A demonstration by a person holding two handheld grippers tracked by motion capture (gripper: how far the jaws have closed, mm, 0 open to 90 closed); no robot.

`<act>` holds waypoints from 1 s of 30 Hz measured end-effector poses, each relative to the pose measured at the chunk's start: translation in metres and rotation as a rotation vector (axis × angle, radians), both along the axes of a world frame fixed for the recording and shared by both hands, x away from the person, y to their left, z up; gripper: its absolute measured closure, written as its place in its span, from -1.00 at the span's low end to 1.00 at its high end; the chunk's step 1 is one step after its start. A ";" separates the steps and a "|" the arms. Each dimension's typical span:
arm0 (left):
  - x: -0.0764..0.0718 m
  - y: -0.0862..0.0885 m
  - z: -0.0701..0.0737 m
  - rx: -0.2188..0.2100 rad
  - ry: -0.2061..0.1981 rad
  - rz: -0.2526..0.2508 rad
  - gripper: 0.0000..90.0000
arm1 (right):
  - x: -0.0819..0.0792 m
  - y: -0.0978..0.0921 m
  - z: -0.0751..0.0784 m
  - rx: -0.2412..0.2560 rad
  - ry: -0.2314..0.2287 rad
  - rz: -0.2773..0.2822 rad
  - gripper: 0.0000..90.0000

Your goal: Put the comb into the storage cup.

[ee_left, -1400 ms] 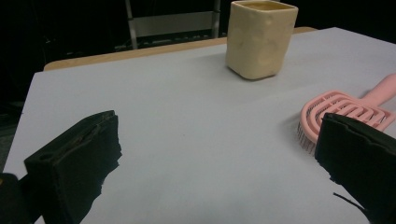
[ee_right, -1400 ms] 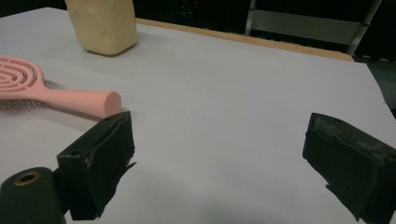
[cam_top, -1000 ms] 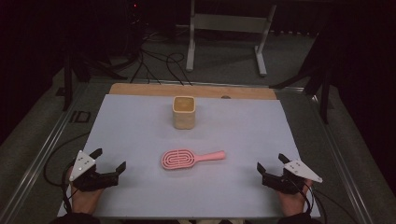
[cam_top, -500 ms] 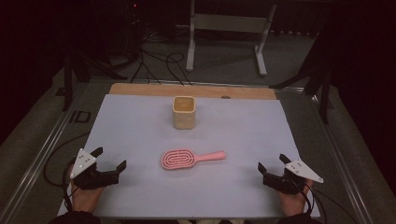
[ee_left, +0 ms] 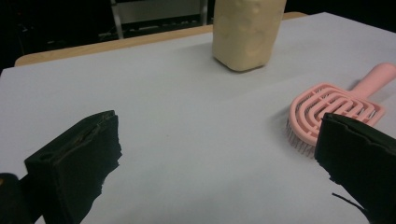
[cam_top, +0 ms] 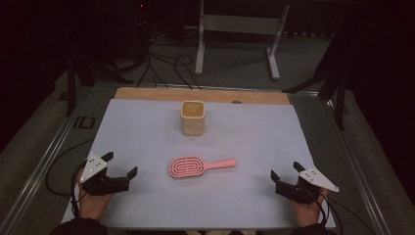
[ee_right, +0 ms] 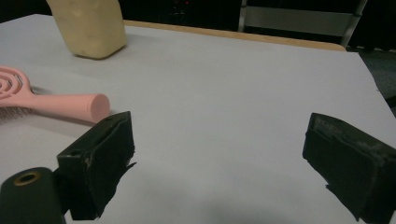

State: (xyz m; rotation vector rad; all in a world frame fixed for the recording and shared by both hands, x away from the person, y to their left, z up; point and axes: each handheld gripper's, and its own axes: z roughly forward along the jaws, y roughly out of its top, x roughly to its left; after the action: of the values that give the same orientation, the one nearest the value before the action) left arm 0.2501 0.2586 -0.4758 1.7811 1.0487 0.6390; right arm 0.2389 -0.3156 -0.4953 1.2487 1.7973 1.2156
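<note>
While both grippers rest low at the near edge of the table, nothing is held.

Left gripper [cam_top: 120, 166]: jaws spread wide and empty, sitting on the white sheet at the near left corner, held from below by the person's left hand [cam_top: 90, 205]. In the left gripper view [ee_left: 219, 158] bare sheet lies between the two black jaws.

Right gripper [cam_top: 286, 171]: jaws also spread wide and empty, at the near right corner of the sheet, with the right hand [cam_top: 306, 213] under it. In the right gripper view [ee_right: 217, 154] the gap between the jaws frames bare sheet.

Hairbrush [cam_top: 198, 166]: pink, lying flat on the sheet between the two grippers, apart from both, nearer the left one. Its oval head points toward the left gripper and its handle toward the right. In the left gripper view [ee_left: 334, 105] the head sits just beyond the right-hand jaw; in the right gripper view [ee_right: 56, 102] the handle end lies just beyond the left-hand jaw.

Cup [cam_top: 193, 117]: cream-coloured, square, upright and open-topped, standing farther back on the sheet, well behind the hairbrush.

Sheet [cam_top: 254, 142]: white, covering most of the wooden table [cam_top: 147, 93], whose far edge shows as a bare strip.
</note>
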 end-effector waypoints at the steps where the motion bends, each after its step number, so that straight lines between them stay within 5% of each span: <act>1: 0.000 0.000 0.000 0.000 0.000 0.000 -0.99 | 0.000 0.000 0.000 0.000 0.000 0.000 -0.81; 30: 0.016 -0.033 0.000 0.043 0.033 -0.082 -0.98 | 0.001 -0.001 -0.001 0.001 0.004 -0.007 -0.81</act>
State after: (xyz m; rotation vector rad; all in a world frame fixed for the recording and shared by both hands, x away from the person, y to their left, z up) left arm 0.2658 0.2255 -0.4761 1.8672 0.9852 0.5879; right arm 0.2396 -0.3168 -0.4961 1.2580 1.7943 1.2110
